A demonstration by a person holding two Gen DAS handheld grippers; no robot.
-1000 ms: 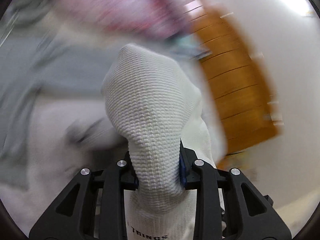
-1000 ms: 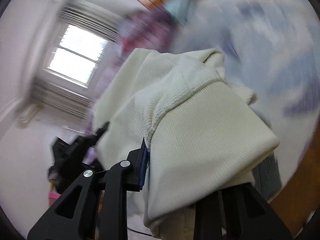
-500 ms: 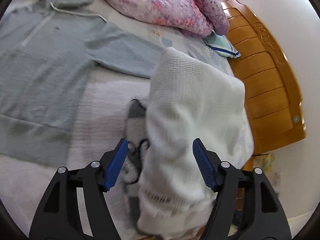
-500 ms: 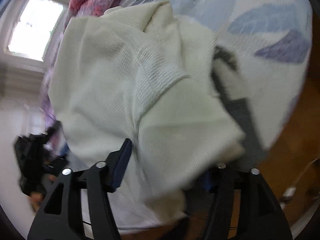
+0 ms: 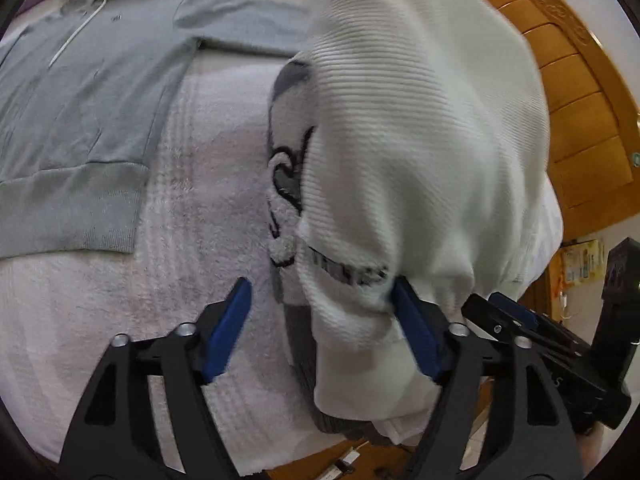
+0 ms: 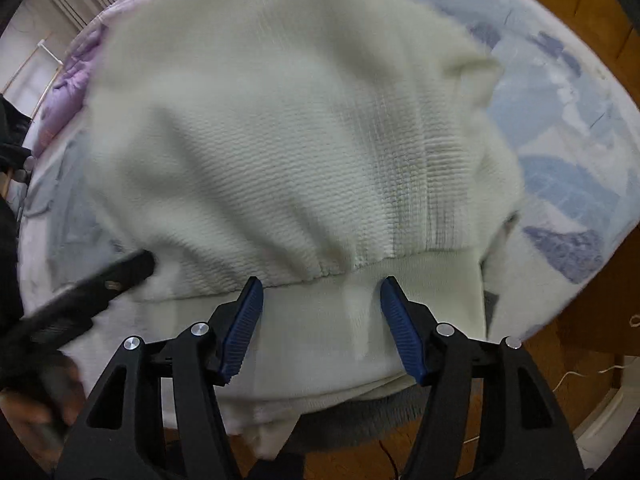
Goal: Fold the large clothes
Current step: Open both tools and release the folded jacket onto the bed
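Observation:
A cream-white knit sweater (image 5: 420,128) lies bunched on a fluffy white blanket (image 5: 120,280) at the bed's near edge. It also fills the right wrist view (image 6: 280,140), its ribbed hem (image 6: 320,312) nearest the camera. My left gripper (image 5: 324,328) is open, its jaws spread wide, with the sweater's lower edge hanging between them near the right pad. My right gripper (image 6: 320,320) is open, its blue pads either side of the hem. The other gripper shows at the right edge of the left wrist view (image 5: 560,344) and at the left of the right wrist view (image 6: 80,304).
A grey hoodie (image 5: 80,100) lies flat on the bed to the left. A wooden headboard (image 5: 580,100) stands at the right. A leaf-print sheet (image 6: 560,140) covers the bed beyond the sweater. A purple quilt (image 6: 72,76) lies at the far side. Wooden floor (image 6: 520,400) shows below the bed's edge.
Both grippers were shut on the sweater a second ago and held it up. They have opened and the sweater has dropped onto the blanket.

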